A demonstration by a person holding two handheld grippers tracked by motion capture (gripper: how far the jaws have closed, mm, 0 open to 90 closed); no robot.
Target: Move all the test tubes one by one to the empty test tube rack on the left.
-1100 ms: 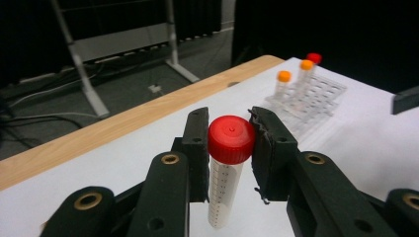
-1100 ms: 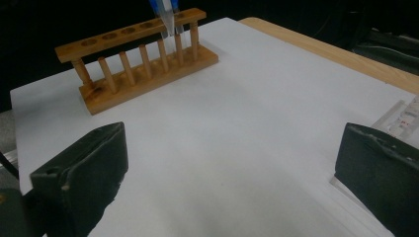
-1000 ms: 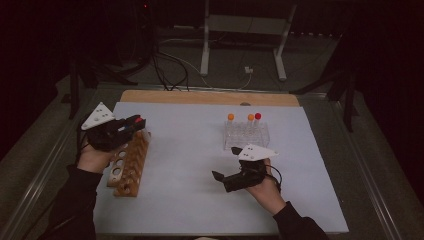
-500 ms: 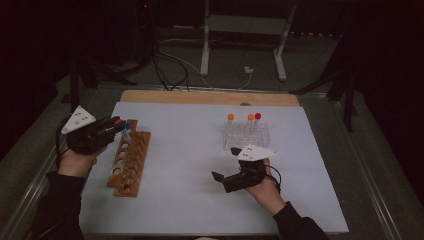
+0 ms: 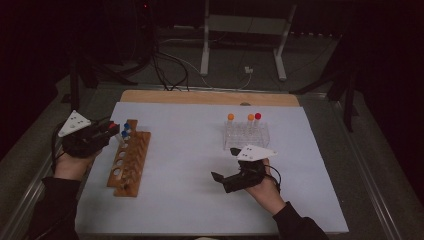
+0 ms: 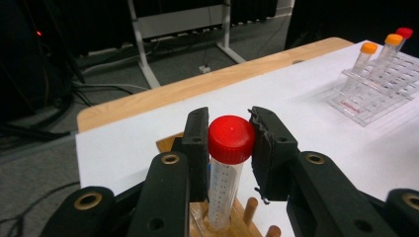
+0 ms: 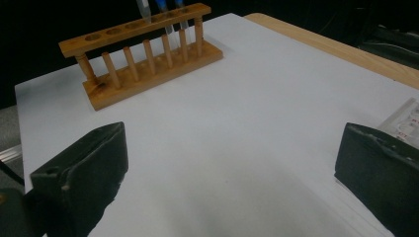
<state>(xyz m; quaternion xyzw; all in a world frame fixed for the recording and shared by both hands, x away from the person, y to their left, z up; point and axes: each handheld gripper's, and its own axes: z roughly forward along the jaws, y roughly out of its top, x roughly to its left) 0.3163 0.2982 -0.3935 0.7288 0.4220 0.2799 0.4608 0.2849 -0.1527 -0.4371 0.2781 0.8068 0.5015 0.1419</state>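
Note:
My left gripper (image 5: 109, 130) (image 6: 230, 129) is shut on the red cap of a clear graduated tube (image 6: 222, 187), held upright. The tube's lower end meets the far end of the wooden rack (image 5: 129, 159) (image 7: 143, 54). Two blue-capped tubes (image 5: 125, 132) stand in that rack beside it. My right gripper (image 5: 223, 167) (image 7: 232, 165) rests on the white sheet near the front, open, its pads wide apart with nothing between them. A clear plastic rack (image 5: 246, 135) (image 6: 370, 96) at the back right holds two orange-capped tubes (image 5: 230, 117) and a red-capped one (image 5: 258, 116).
The white sheet (image 5: 200, 165) covers a wooden board (image 5: 210, 97) whose far edge shows. Bare sheet lies between the two racks. A metal stand (image 5: 240, 30) and cables (image 5: 170, 65) lie on the dark floor behind the table.
My left gripper has shifted to the left and a little lower with the red-capped tube, from over the rack's far end to its outer side. The right gripper has kept still.

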